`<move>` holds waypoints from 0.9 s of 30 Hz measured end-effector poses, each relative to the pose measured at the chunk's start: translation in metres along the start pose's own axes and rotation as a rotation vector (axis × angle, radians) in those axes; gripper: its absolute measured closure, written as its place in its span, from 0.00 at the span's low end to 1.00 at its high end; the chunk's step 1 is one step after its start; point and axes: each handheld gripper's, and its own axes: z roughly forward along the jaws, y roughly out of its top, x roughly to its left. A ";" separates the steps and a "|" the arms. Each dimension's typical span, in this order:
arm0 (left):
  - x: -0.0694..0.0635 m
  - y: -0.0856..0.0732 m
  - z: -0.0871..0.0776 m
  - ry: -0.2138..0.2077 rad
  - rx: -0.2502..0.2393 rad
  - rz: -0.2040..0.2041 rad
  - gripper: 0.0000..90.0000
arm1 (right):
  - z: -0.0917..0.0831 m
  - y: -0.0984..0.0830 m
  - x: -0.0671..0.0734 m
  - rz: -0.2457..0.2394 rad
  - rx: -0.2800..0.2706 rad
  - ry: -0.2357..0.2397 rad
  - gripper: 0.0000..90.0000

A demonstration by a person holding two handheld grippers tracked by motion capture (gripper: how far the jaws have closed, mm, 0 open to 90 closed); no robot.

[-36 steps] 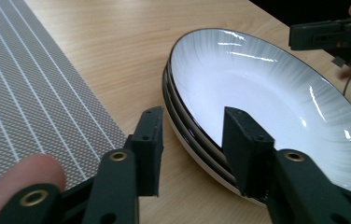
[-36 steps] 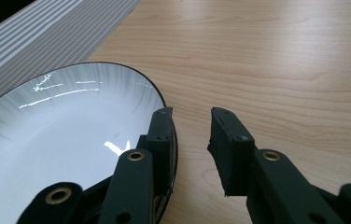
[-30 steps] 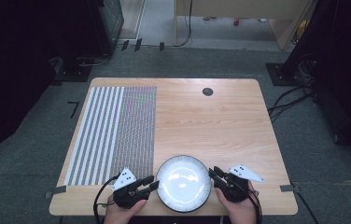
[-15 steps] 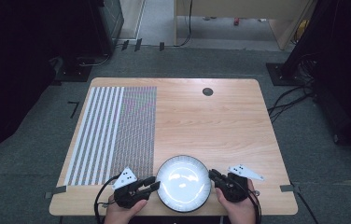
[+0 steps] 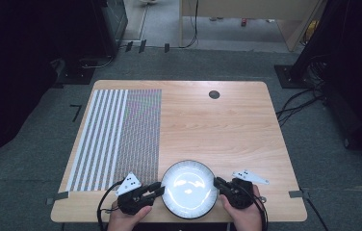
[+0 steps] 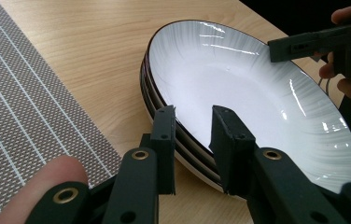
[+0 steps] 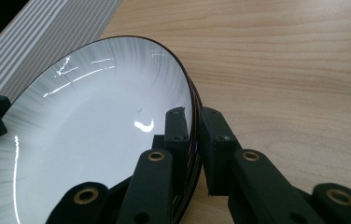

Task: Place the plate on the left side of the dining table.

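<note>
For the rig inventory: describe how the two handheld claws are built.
Both the left claw and the right claw are matte black, with blocky square-ended jaws on linkage bars pinned by brass-coloured rivets. Each carries a grey three-cornered plate dotted with dark marks and trails a black cable.

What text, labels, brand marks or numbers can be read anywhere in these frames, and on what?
None can be read.
Grey plates on the left hand-held gripper and right hand-held gripper: dark dots, no letters.
Stacked plates: plain white, dark rim, no mark.
Striped mat: woven lines alone.
Table: a dark round disc, no print legible.
</note>
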 end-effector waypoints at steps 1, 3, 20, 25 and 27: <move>0.000 0.000 0.000 0.003 -0.001 -0.001 0.80 | 0.000 0.000 -0.001 0.011 0.003 0.005 0.91; -0.001 0.000 0.000 0.009 -0.004 -0.001 0.80 | 0.000 0.000 -0.002 0.027 0.004 0.011 0.91; -0.003 -0.001 0.002 0.024 -0.012 0.004 0.80 | 0.002 0.000 -0.011 0.150 0.008 0.073 0.91; -0.004 -0.002 0.002 0.029 -0.014 0.007 0.80 | 0.000 0.001 -0.012 0.160 -0.012 0.076 0.92; -0.003 -0.002 0.002 0.028 -0.014 0.006 0.79 | -0.001 0.001 -0.014 0.171 -0.018 0.084 0.93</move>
